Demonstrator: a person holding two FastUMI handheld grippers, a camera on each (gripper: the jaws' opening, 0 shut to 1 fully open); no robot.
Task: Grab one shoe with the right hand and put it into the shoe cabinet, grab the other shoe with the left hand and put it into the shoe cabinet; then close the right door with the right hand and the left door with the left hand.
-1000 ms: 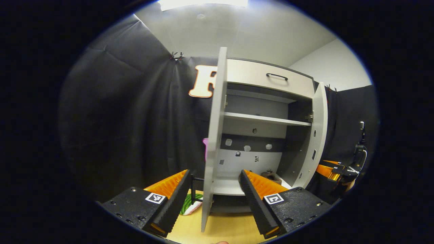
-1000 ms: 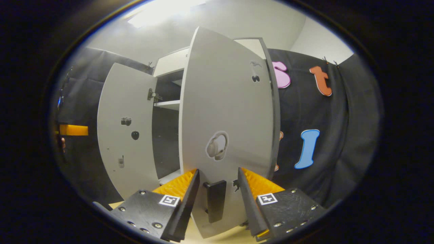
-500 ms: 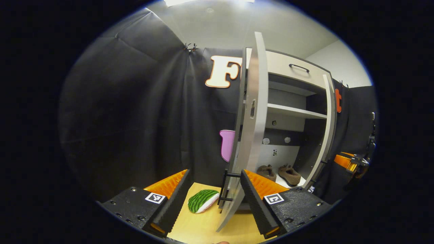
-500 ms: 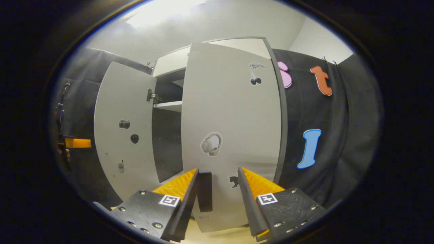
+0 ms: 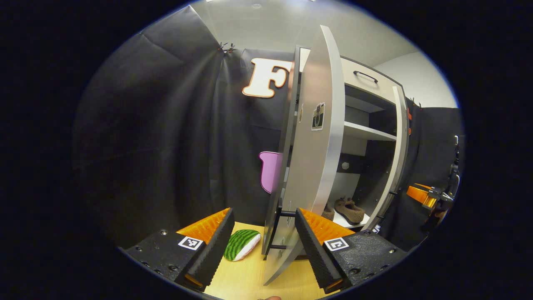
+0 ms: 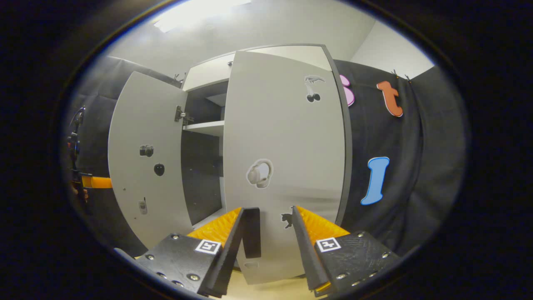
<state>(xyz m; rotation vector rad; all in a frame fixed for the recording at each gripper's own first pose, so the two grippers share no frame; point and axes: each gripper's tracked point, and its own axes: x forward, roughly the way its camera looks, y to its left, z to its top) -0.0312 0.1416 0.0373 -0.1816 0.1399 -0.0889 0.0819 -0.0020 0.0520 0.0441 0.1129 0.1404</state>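
Left gripper view: the pale grey left door (image 5: pixel 310 166) stands edge-on at centre, part open; a brown shoe (image 5: pixel 349 209) sits on the cabinet floor, lower right. The left gripper (image 5: pixel 264 246) gapes wide, the door's black bar handle (image 5: pixel 275 231) between its fingers, untouched.

Right gripper view: the pale grey right door (image 6: pixel 287 158) fills centre, a dark gap left of it. The right gripper (image 6: pixel 266 246) is wide apart, its left finger beside the black handle (image 6: pixel 251 232); contact unclear.

Left tongs (image 5: pixel 263 233) spread wide, level. Right tongs (image 6: pixel 266 233) spread wide, level.
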